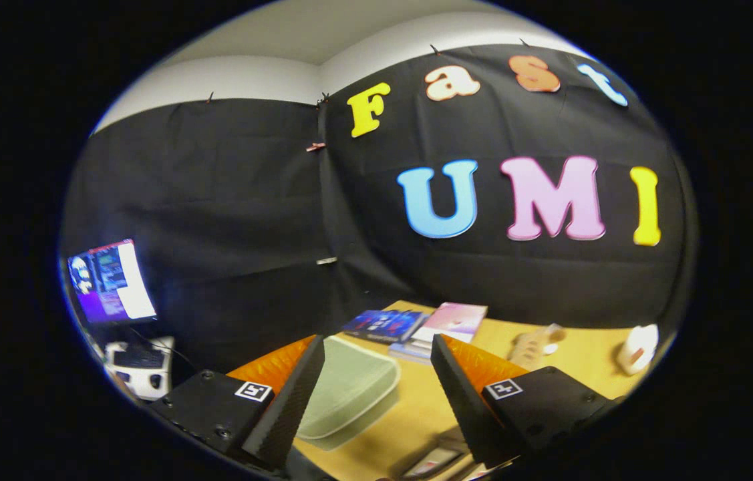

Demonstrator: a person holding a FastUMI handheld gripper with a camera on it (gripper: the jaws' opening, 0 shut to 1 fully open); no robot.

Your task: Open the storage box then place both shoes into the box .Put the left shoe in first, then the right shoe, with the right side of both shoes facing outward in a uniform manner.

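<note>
Wooden table (570, 364): light yellow-brown top, reaching back to the black cloth wall (216, 220) of the booth. Used as landmark for everything below.

Storage box (348, 391): pale grey-green, rounded corners, ribbed lid closed. Sits at the table's near left edge, just ahead of the left finger and partly between the two fingers.

Gripper (375, 391): held above the table's near edge, fingers spread wide apart, nothing between the pads. Black wedge-shaped tips, orange backing, a square marker on each black block. Neither finger touches the box.

Monitor (111, 280): lit, off the table's left side, against the cloth wall. White device (141, 366) beneath it, type unclear.

Books (416, 325): small stack at the table's far edge, dark blue cover beside a pinkish one.

Shoes: one beige shoe (535, 344) mid-table to the right of the books; one white shoe (637, 347) further right near the table's right edge. Well apart from each other and from the box. Both blurred; which is left or right foot cannot be told.
</note>
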